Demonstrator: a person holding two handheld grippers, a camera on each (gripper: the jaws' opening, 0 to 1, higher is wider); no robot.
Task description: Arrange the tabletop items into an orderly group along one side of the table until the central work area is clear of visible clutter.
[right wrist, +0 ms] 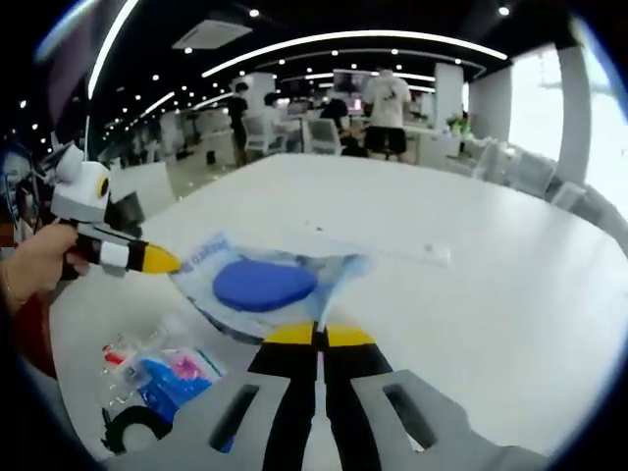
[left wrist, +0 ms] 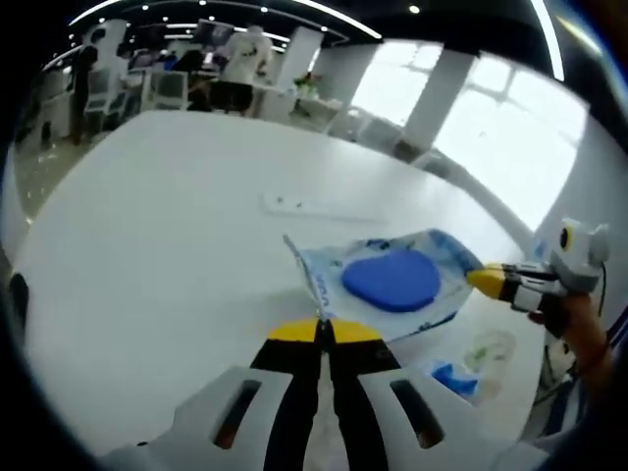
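I'm seeing the left gripper (left wrist: 323, 330) pinching one edge of the clear plastic pouch with the blue oval pad inside (left wrist: 391, 280), jaws closed on it. The right gripper (right wrist: 316, 334) is clamping the opposite edge, so the pouch is hanging stretched between both above the white tabletop (left wrist: 177, 226). A small clear packet with blue and pink contents (right wrist: 167, 378) is lying near the tabletop's edge. A long white strip (right wrist: 378, 245) is resting mid-table.

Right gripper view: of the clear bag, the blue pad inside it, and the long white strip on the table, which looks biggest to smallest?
1. Clear bag
2. Blue pad
3. White strip, though it lies farther off, so its true size is unsure.
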